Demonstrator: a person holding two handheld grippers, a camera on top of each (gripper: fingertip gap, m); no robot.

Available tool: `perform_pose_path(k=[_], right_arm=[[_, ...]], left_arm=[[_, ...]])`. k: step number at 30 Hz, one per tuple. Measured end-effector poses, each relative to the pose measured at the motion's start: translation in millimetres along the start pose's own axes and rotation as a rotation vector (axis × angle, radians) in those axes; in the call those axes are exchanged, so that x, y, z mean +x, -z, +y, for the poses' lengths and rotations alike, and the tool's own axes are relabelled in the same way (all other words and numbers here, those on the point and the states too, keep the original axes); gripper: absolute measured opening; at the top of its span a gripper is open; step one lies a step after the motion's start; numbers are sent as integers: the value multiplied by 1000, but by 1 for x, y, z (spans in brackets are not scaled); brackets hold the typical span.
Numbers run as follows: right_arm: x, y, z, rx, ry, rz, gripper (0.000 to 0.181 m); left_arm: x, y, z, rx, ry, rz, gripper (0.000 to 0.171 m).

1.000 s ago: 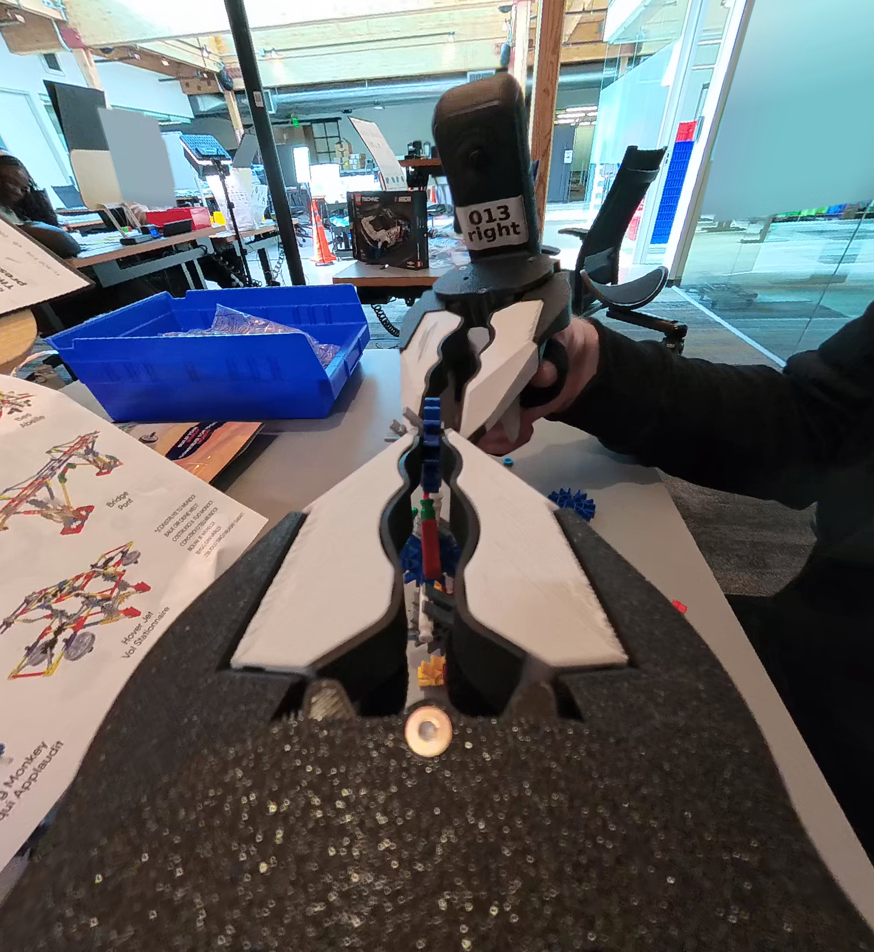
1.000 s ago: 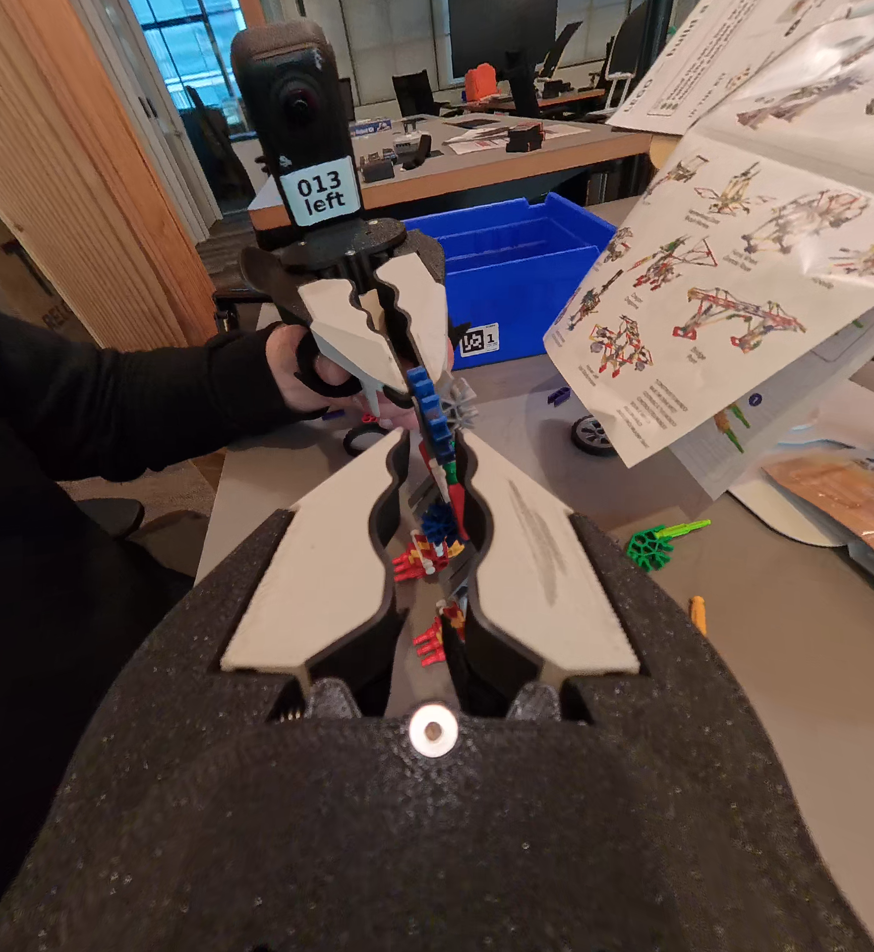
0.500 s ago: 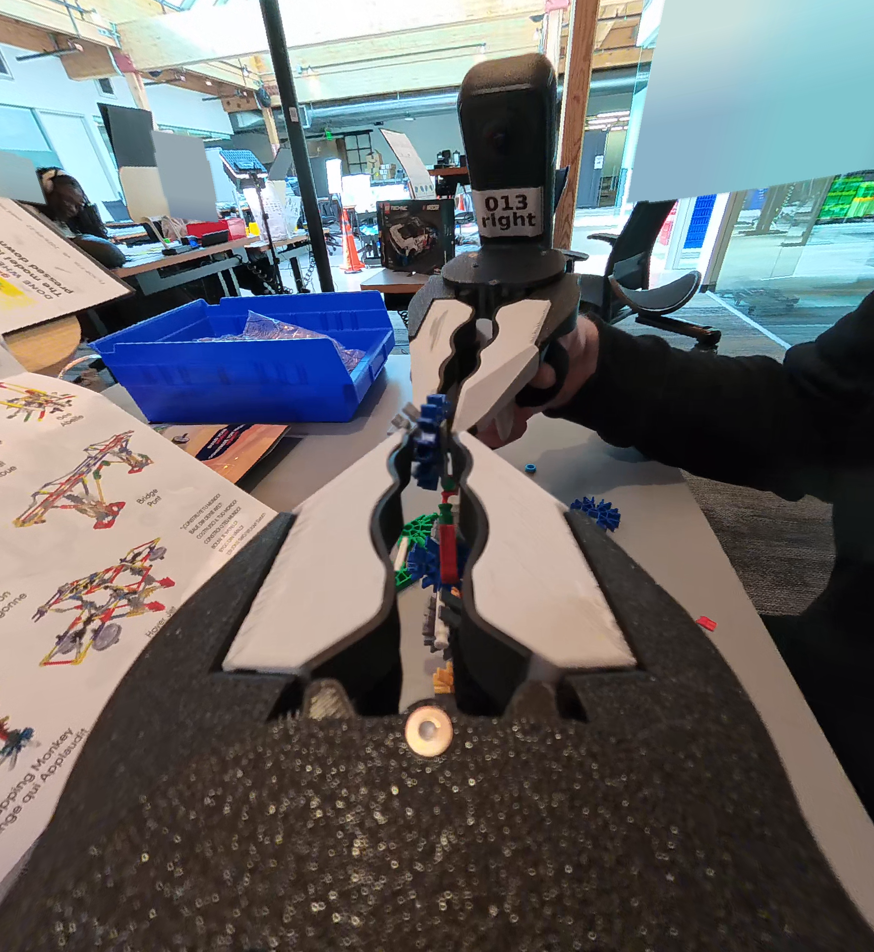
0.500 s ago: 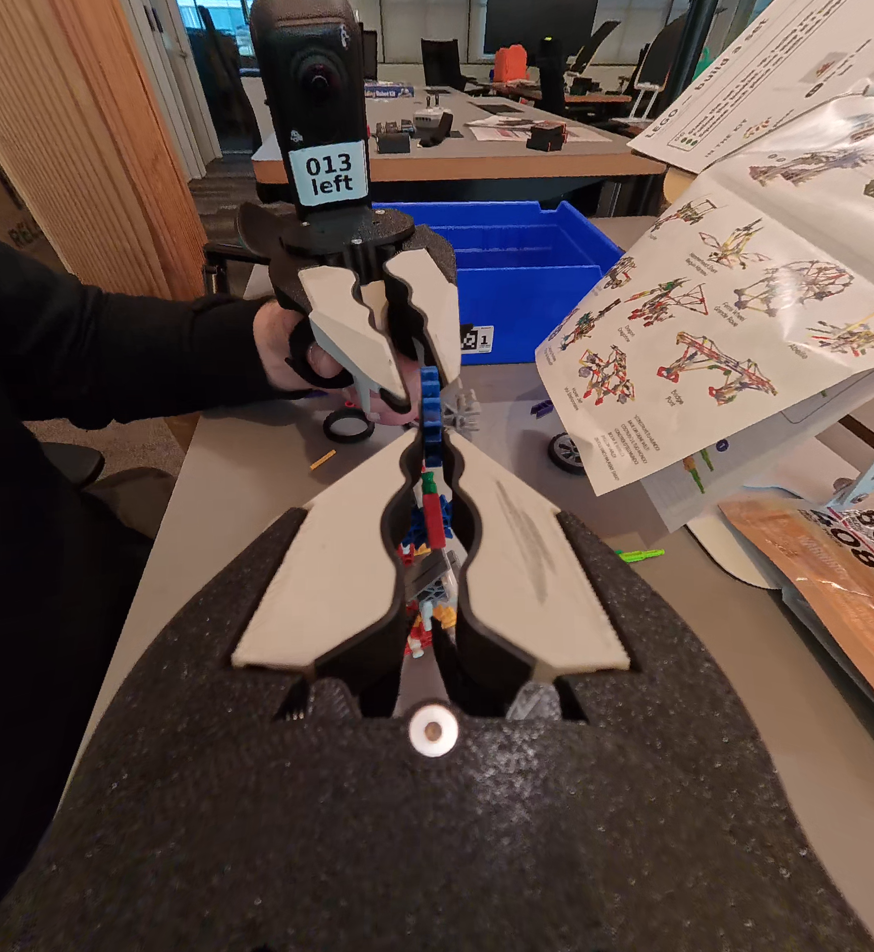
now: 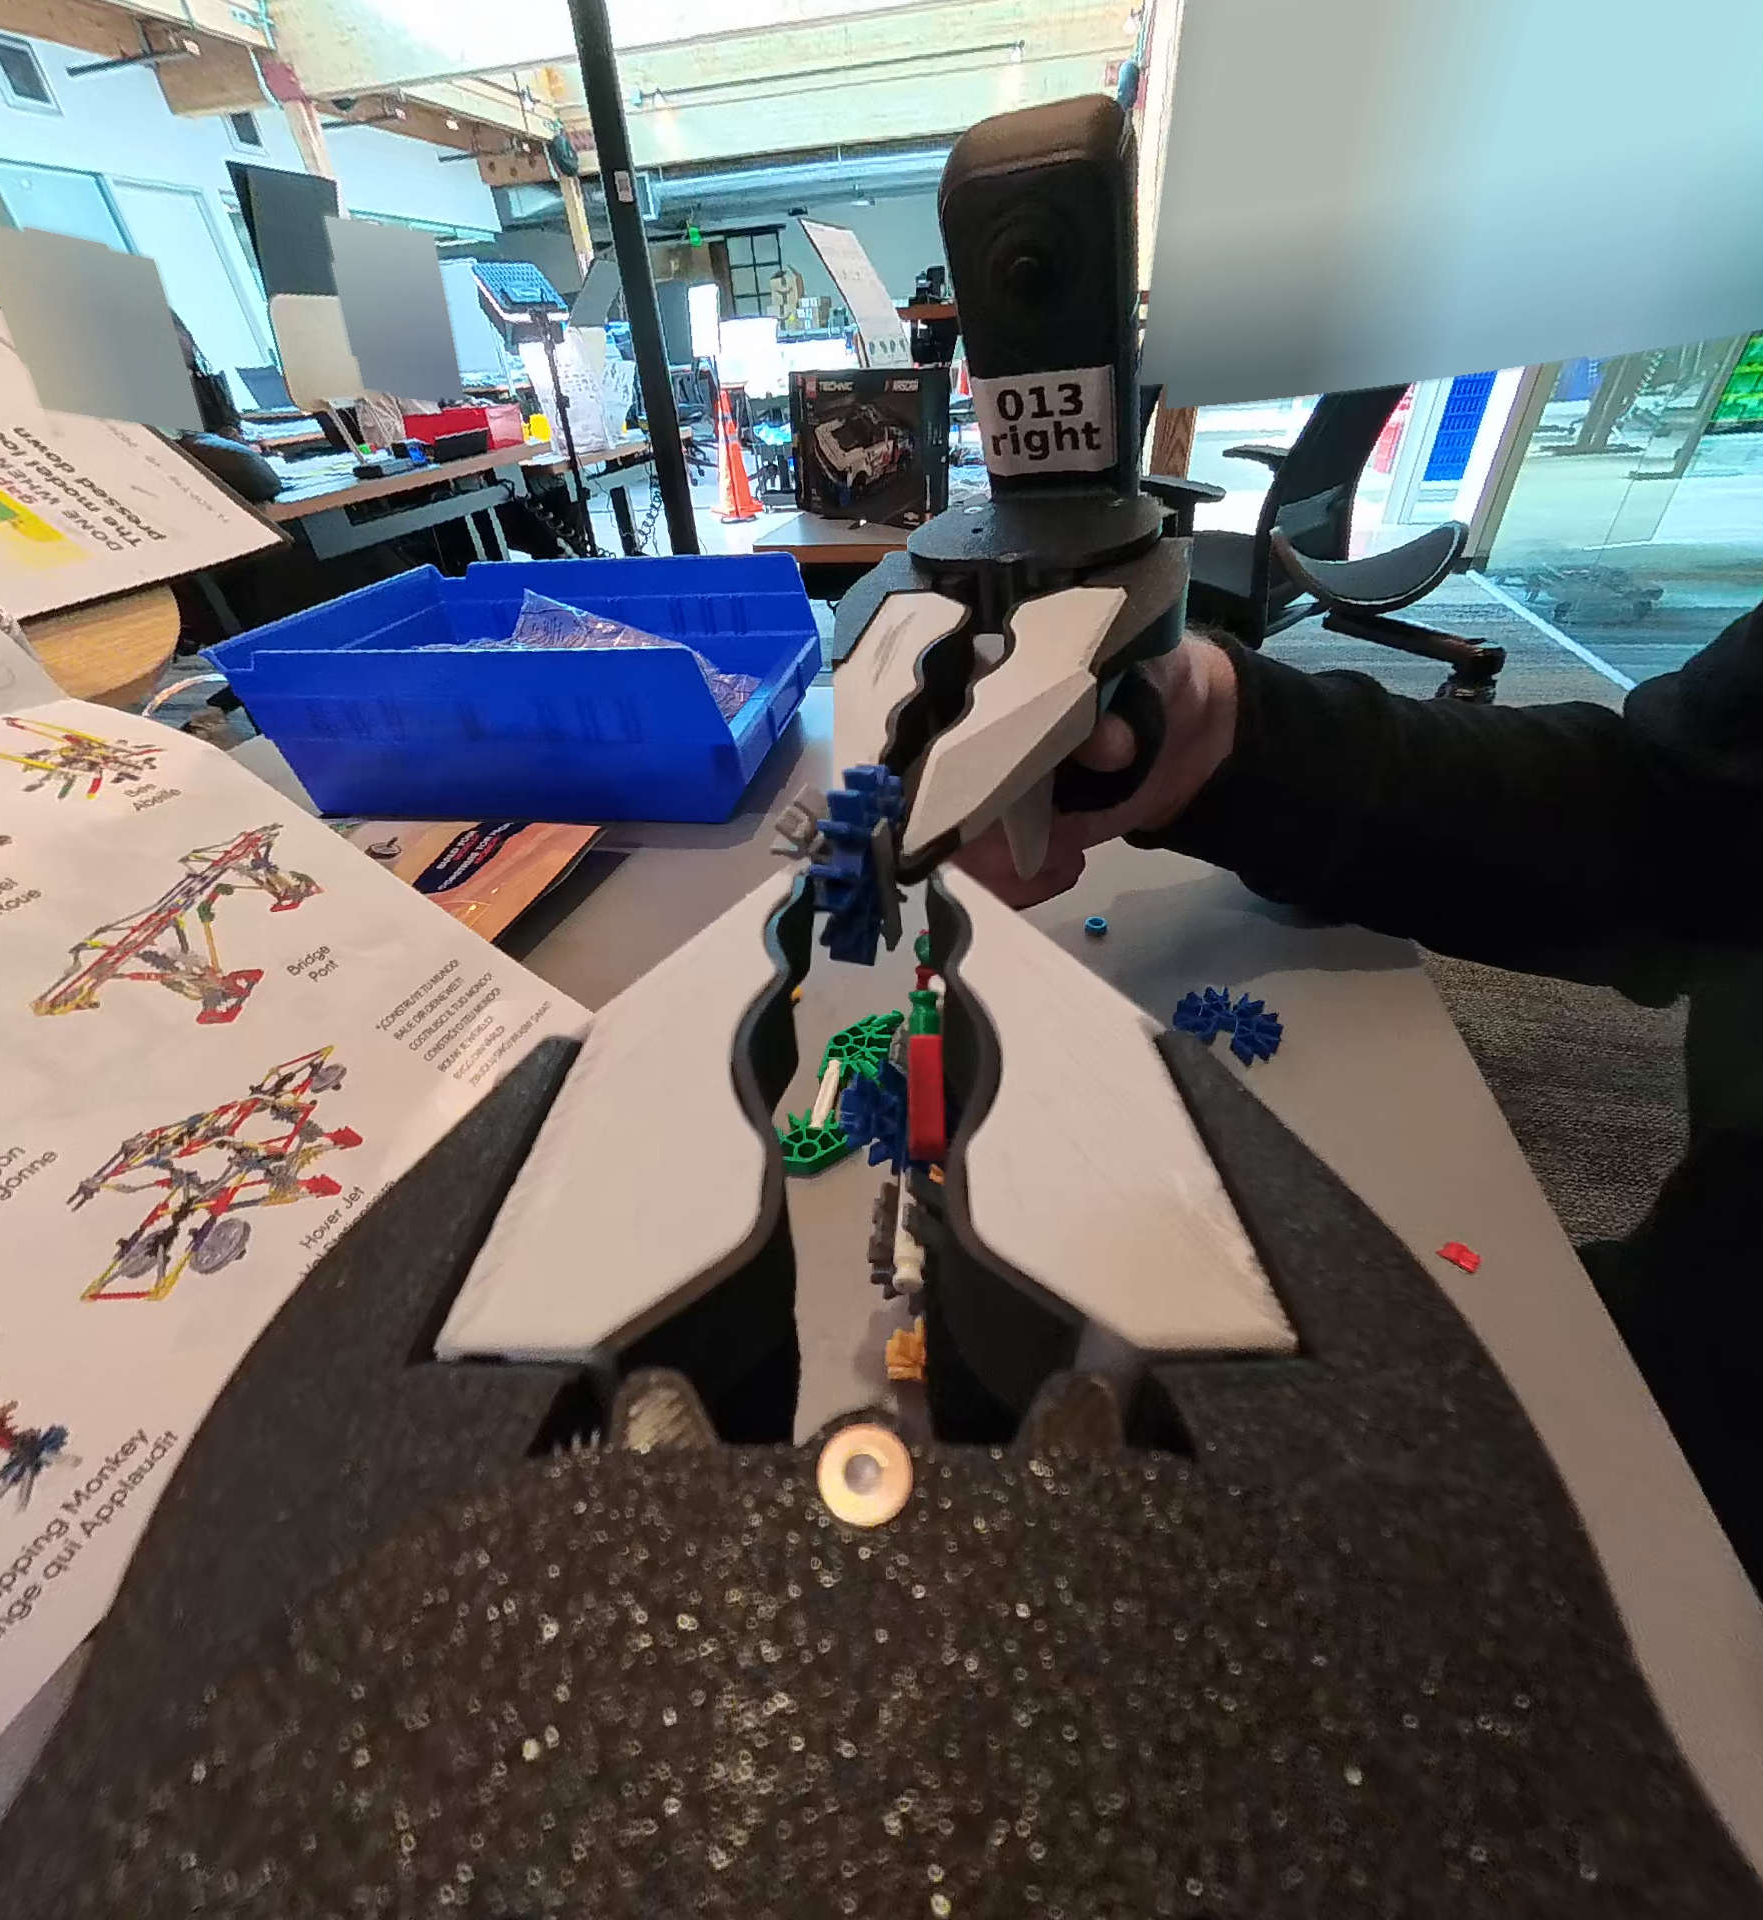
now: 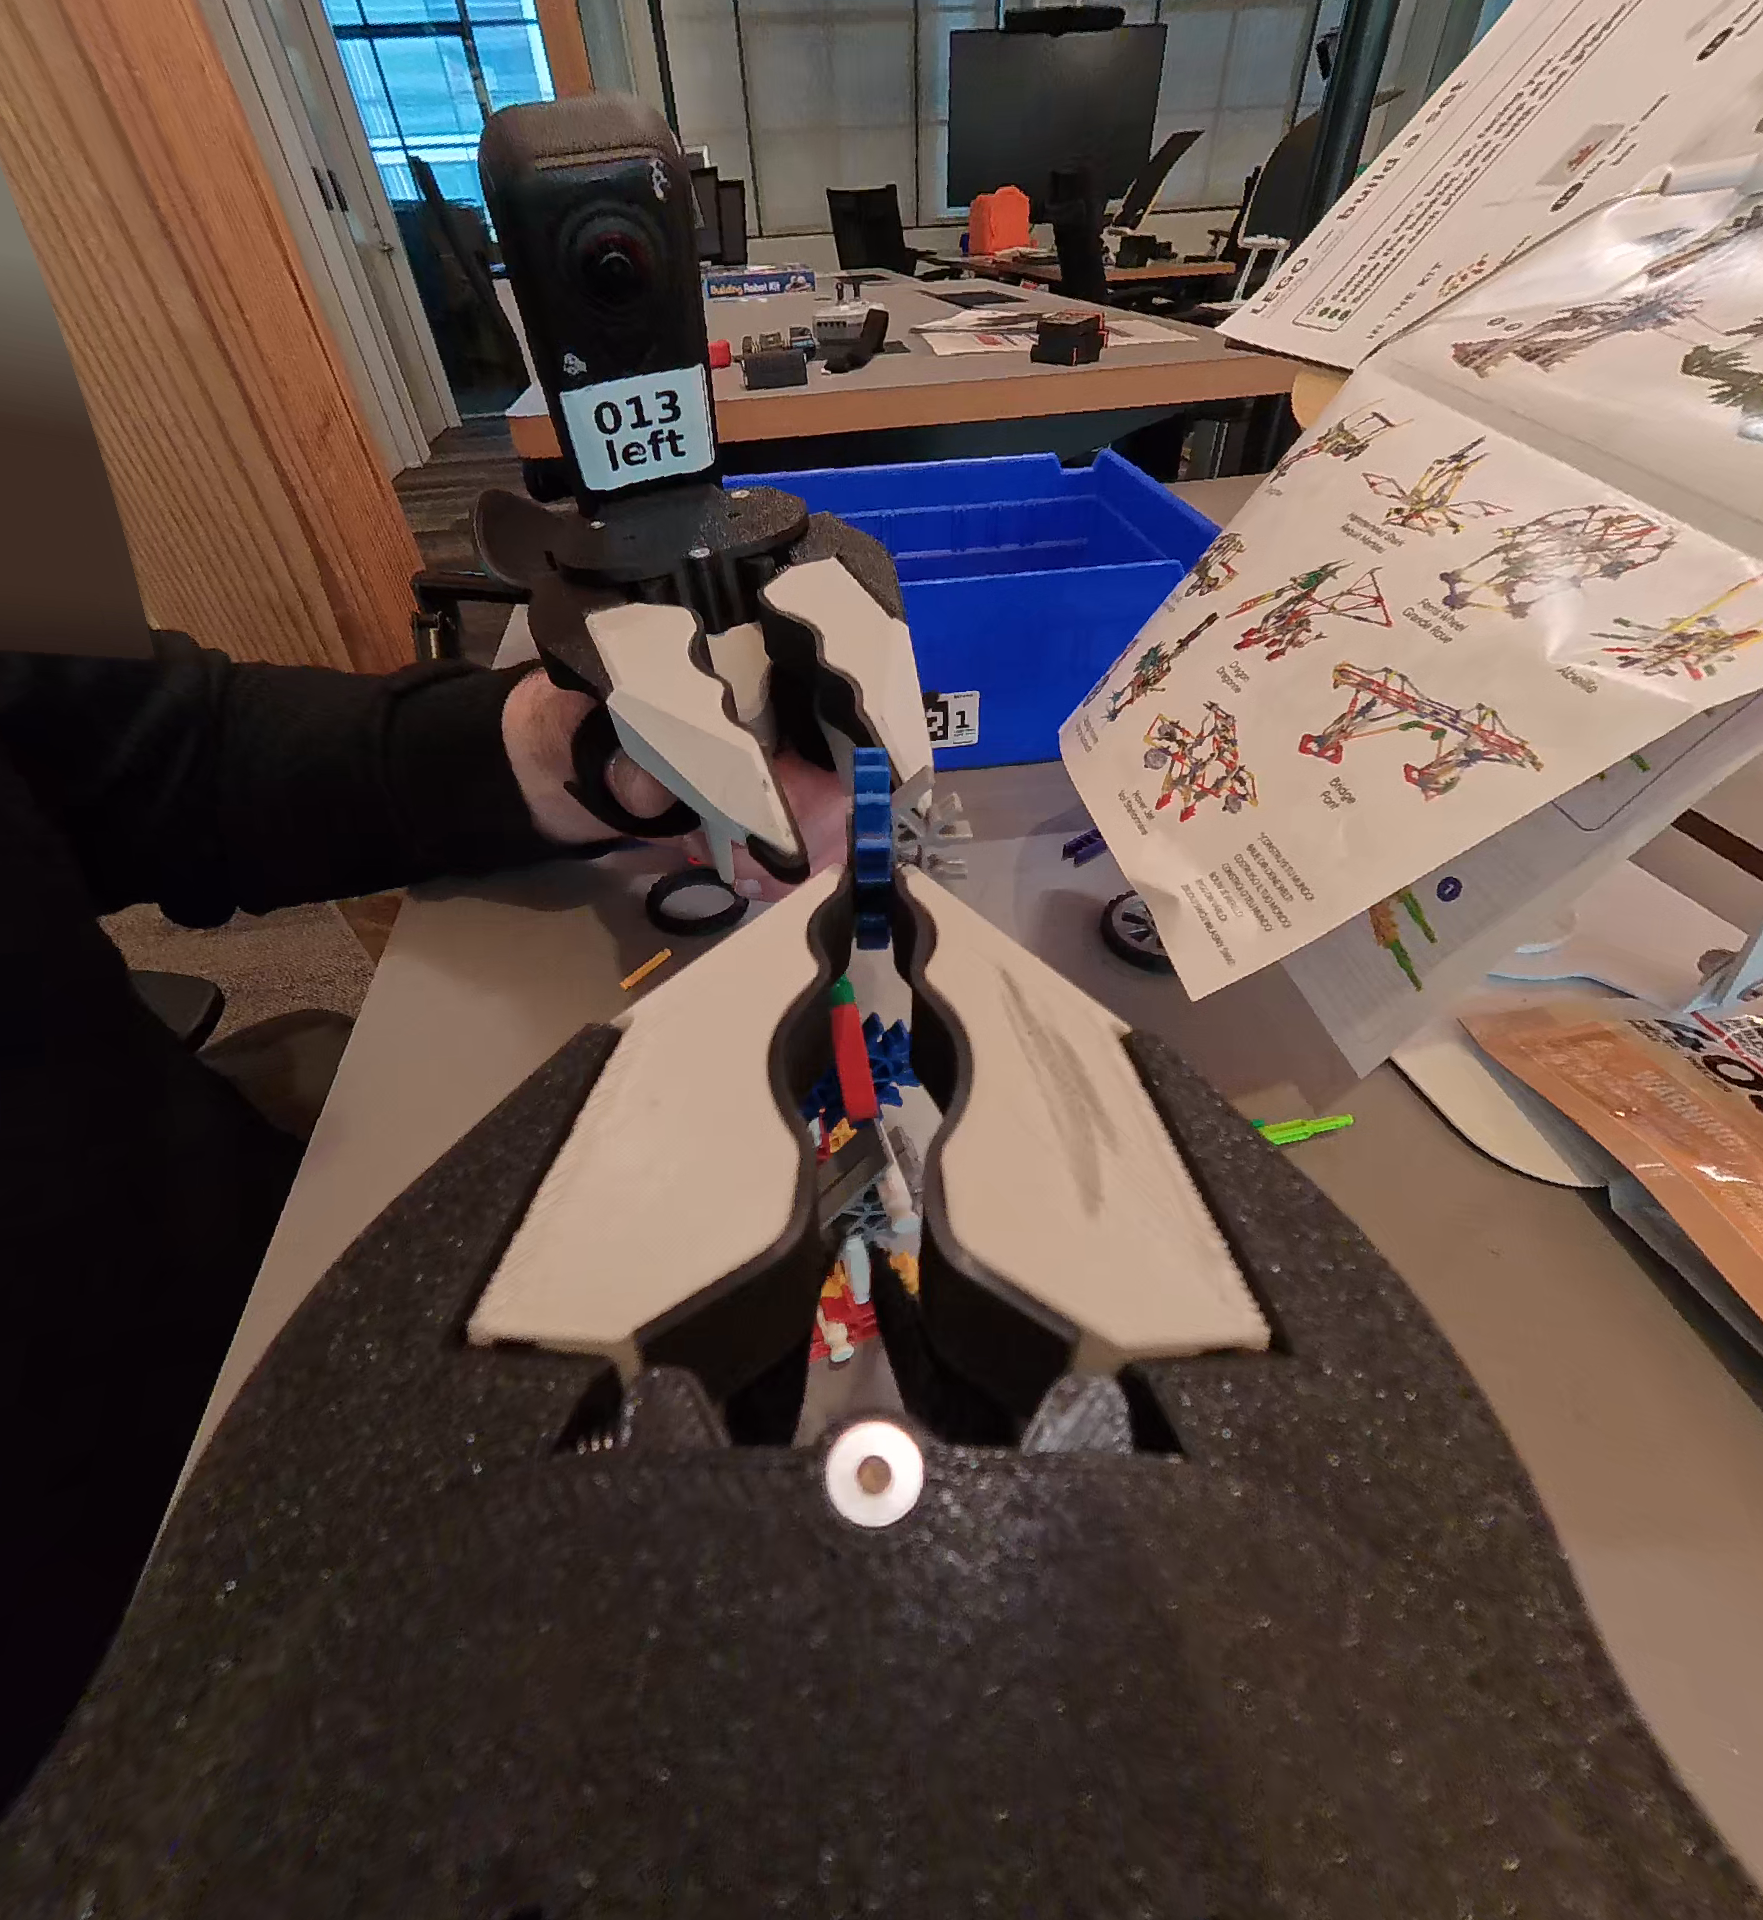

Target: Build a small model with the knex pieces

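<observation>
A small rod-and-connector toy model [image 5: 921, 1091] with a red rod hangs between both grippers; it also shows in the right wrist view [image 6: 851, 1060]. A blue snowflake connector [image 5: 856, 873] tops it. My right gripper [image 6: 872, 896] is shut on this blue connector [image 6: 871, 821], seen edge-on. My left gripper [image 5: 866, 891] faces it, jaws a little apart around the same connector, with a thin gap beside the right finger. The right gripper [image 5: 908, 868] meets it tip to tip, as does the left gripper [image 6: 835, 821] in the other view.
A blue bin [image 5: 544, 717] stands behind on the grey table [image 5: 1272, 1143]. An instruction sheet [image 5: 160, 1039] lies left. Loose parts lie about: green connectors [image 5: 835, 1091], a blue connector [image 5: 1225, 1023], a black tyre ring [image 6: 695, 902], a wheel [image 6: 1131, 930], a green rod [image 6: 1303, 1127]. The tips of both grippers are at nearly the same place.
My left gripper's jaws have parted slightly. The blue connector has turned from edge-on to slanted in the left wrist view. The right gripper stays shut on it.
</observation>
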State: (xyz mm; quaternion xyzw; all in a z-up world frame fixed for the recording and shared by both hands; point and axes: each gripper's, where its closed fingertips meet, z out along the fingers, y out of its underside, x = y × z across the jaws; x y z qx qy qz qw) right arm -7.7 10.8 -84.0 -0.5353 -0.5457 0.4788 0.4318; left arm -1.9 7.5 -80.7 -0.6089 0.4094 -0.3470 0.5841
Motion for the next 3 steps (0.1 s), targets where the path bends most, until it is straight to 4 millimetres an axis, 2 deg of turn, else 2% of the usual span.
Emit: perform_pose_path(k=[3], right_arm=[[1, 1, -1, 6, -5, 0, 5]], left_arm=[[0, -1, 2, -10, -4, -3, 22]])
